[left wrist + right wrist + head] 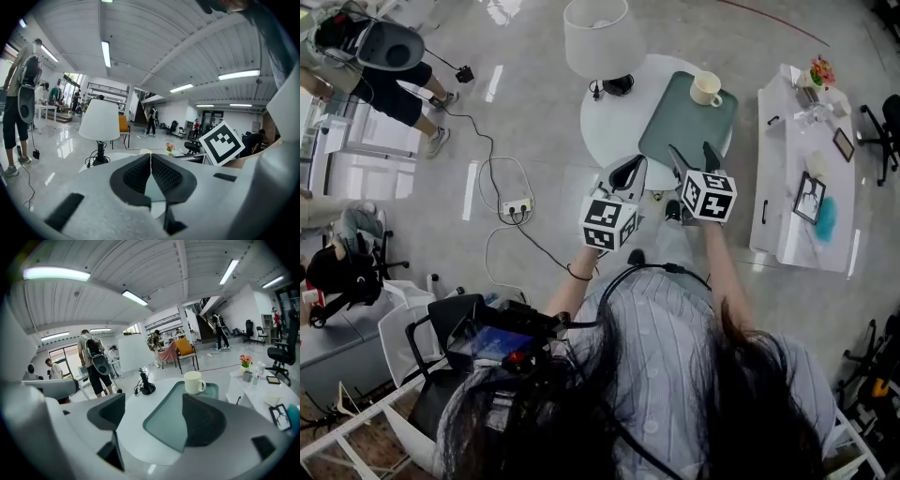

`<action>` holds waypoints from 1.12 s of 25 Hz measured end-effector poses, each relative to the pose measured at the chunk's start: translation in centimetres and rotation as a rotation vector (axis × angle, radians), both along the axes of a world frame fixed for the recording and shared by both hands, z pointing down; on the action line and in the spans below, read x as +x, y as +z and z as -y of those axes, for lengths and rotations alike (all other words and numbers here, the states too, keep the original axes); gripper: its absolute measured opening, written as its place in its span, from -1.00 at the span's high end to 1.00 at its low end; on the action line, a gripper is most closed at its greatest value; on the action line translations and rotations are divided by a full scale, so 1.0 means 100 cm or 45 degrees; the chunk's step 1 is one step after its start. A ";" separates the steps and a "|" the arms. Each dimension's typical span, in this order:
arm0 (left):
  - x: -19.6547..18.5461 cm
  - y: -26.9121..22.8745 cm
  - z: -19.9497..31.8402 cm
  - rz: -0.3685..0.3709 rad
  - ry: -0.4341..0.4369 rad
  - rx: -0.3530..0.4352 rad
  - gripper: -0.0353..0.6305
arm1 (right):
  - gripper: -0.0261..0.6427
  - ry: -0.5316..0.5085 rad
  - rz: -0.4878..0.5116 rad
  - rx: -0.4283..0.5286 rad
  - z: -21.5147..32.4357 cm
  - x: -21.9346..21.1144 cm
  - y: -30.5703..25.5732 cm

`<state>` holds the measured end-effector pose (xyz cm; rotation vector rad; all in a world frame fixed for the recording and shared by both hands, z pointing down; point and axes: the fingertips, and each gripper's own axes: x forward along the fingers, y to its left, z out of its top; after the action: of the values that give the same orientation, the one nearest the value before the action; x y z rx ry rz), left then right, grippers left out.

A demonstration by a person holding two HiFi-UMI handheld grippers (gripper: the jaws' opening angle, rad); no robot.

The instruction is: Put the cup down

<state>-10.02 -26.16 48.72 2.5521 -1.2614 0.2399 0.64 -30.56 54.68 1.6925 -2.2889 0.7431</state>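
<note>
Our left gripper [629, 172] has its jaws pressed together at the tips with nothing between them, as the left gripper view [150, 160] shows plainly. Our right gripper [693, 157] is spread wide and holds nothing; in the right gripper view [154, 413] only the tray and the table top show through the gap between its jaws. We hold the two grippers side by side over the near edge of the round white table [602, 129], the left marker cube [608, 223] a little lower in the head view than the right marker cube [708, 195], which also shows at the right of the left gripper view [221, 143]. On the table lies a grey-green tray [673, 129] [165, 423], its near end just beyond the right gripper's jaws. The cup [706, 89] [193, 382], cream-white, stands upright on the far corner of the tray, handle to the right, well apart from both grippers. A lamp [598, 37] [98, 120] [134, 352] with a white shade stands on the far left of the table, beside the tray. To the right of the table is a long white side table [787, 220] with a small pot of flowers [821, 70] [245, 361] at its far end. On the floor to the left lies a power strip [517, 207], and farther off stands a person with a backpack [386, 52] [92, 363].
</note>
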 end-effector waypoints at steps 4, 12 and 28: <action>-0.017 0.001 -0.028 -0.008 0.020 0.001 0.84 | 0.03 0.038 0.011 0.013 -0.035 -0.018 -0.005; -0.017 0.003 -0.074 -0.060 0.058 -0.018 0.84 | 0.49 0.052 0.020 0.062 -0.096 -0.022 -0.021; 0.014 0.015 -0.129 -0.104 0.121 -0.094 0.84 | 0.60 0.134 0.027 -0.047 -0.170 0.008 -0.011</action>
<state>-8.64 -13.24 50.21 2.5347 -1.0835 0.1958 1.47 -13.58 53.61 1.8082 -2.1999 0.8229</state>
